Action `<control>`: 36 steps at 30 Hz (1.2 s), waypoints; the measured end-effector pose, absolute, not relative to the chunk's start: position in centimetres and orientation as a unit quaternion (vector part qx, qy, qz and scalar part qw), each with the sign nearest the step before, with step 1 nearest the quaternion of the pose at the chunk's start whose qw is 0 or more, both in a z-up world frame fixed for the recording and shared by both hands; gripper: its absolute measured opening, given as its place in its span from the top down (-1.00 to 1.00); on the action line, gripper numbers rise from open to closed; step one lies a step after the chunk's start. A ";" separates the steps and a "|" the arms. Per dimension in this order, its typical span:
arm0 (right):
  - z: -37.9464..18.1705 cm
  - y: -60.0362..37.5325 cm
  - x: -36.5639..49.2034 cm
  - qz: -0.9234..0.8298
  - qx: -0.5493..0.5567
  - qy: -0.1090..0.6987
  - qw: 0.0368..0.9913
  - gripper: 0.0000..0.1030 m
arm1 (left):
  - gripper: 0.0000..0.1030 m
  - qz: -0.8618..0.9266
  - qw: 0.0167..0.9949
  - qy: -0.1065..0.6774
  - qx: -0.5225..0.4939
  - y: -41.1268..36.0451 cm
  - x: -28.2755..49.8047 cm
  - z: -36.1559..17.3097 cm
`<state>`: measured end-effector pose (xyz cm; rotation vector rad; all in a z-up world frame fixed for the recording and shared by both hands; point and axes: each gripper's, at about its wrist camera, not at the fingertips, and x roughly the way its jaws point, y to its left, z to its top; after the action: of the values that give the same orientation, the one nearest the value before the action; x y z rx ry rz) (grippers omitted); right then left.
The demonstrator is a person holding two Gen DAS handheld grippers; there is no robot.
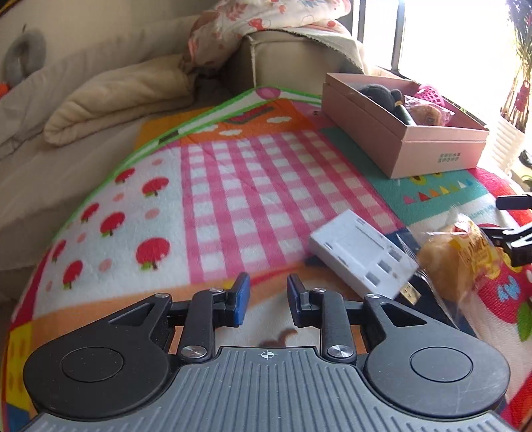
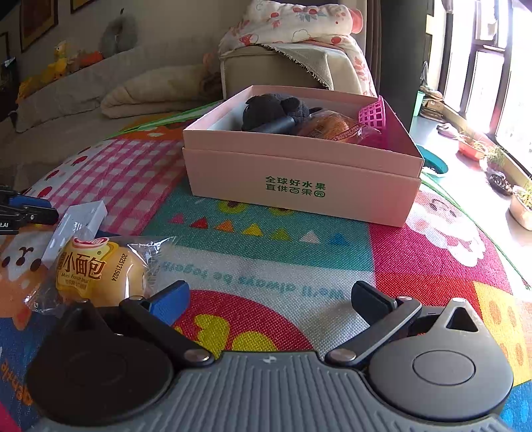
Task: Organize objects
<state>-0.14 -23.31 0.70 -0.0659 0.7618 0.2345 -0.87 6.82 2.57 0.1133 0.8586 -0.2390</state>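
Observation:
A pink cardboard box (image 2: 299, 179) stands on the colourful play mat (image 2: 266, 266); it also shows in the left wrist view (image 1: 399, 139). Inside lie a black plush item (image 2: 272, 108), a wrapped bread (image 2: 329, 128) and a pink mesh basket (image 2: 374, 118). A wrapped mini bread (image 2: 96, 272) lies on the mat beside my right gripper's left finger; in the left wrist view it (image 1: 455, 262) is at the right. A white socket box (image 1: 362, 252) lies next to it. My left gripper (image 1: 267, 300) is open and empty, left of the white box. My right gripper (image 2: 269, 299) is wide open and empty.
A beige sofa (image 1: 99, 99) with folded blankets runs along the mat's far side. A floral quilt (image 2: 299, 26) drapes over a sofa arm behind the box. Potted plants (image 2: 498, 166) line the window at the right.

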 end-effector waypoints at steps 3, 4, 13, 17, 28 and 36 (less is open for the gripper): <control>0.7 -23.3 -0.1 0.114 -0.034 0.371 0.921 -1.00 | 0.29 -0.124 0.900 0.415 0.054 6.0 -1.8 2.4; 0.7 -23.3 -0.1 0.114 -0.034 0.371 0.921 -1.00 | 0.19 -0.126 0.899 0.415 0.055 5.6 -1.8 2.4; 0.7 -23.4 -0.2 0.115 -0.029 0.369 0.922 -1.00 | -0.57 -0.150 0.894 0.423 -0.009 4.9 -1.4 2.7; 0.7 -23.5 -0.2 0.117 -0.025 0.369 0.922 -1.00 | -0.54 -0.160 0.887 0.413 -0.134 5.7 -0.6 3.8; 0.7 -23.7 -0.2 0.117 -0.020 0.368 0.922 -1.00 | -0.52 -0.151 0.904 0.400 -0.020 -3.1 3.9 2.4; 0.6 -23.7 -0.1 0.117 -0.019 0.369 0.922 -1.00 | -0.31 -0.137 0.908 0.396 0.014 -2.6 3.3 1.4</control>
<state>-0.10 -23.67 0.64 -0.0388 0.7574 0.2397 3.33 -2.56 1.41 0.0287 0.8173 -0.2835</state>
